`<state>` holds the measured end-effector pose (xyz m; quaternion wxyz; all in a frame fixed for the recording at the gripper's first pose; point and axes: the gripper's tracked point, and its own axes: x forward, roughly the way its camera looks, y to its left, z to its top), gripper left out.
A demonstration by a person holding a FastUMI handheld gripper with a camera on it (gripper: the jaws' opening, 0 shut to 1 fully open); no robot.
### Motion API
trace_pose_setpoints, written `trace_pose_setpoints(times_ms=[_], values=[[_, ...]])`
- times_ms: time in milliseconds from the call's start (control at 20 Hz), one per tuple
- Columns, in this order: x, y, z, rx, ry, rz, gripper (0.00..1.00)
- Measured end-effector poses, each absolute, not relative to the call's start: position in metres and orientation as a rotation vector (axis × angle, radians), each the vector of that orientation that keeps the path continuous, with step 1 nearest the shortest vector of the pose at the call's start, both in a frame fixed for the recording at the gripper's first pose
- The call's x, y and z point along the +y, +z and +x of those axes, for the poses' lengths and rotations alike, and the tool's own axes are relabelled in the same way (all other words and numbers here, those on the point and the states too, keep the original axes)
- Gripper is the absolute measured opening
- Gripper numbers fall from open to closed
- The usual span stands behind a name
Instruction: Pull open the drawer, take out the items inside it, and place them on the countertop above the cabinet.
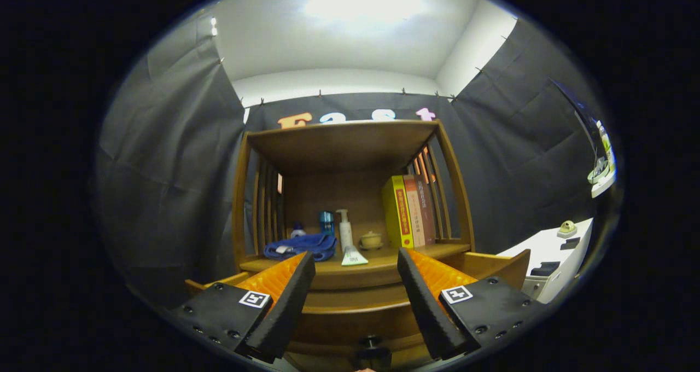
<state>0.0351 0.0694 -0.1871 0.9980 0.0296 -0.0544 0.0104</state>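
Cabinet (350, 197) fills the centre of the frame, open-fronted with slatted sides; its counter (377, 263) runs across the middle, just beyond the fingertips. Drawer (355, 320) sits below the counter at bottom centre, between the two fingers, and looks pulled out: its front panel is nearest the camera with the knob (372, 346) at the very bottom, and side rails seem to flare out on either side behind the fingers. Long axis of the drawer front lies left-right across the frame; the knob points straight at the camera. Inside of the drawer is hidden by the front panel, so can't tell what remains in it. On the counter: books (407, 210) upright at right, blue cloth (299, 246) at left, pump bottle (345, 230) centre, tube (353, 256) lying at the front edge with its flat end toward the camera, small cup (371, 239) beside it. Which of these came from the drawer can't be told. Judgement: opening done, emptying state unknown. Tool (355, 268) is released, fingers spread wide, nothing between them, hovering above the drawer.
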Motion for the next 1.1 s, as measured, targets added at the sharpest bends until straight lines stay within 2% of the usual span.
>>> trace_pose_setpoints(times_ms=[150,300,850,1100], values=[[0.076,-0.225,0.038,-0.036,0.053,0.072,0.98],[0.07,-0.217,0.035,-0.113,0.043,0.003,0.98],[0.07,-0.268,0.033,0.025,0.04,0.006,0.98],[0.074,-0.268,0.039,0.049,0.032,0.015,0.98]])
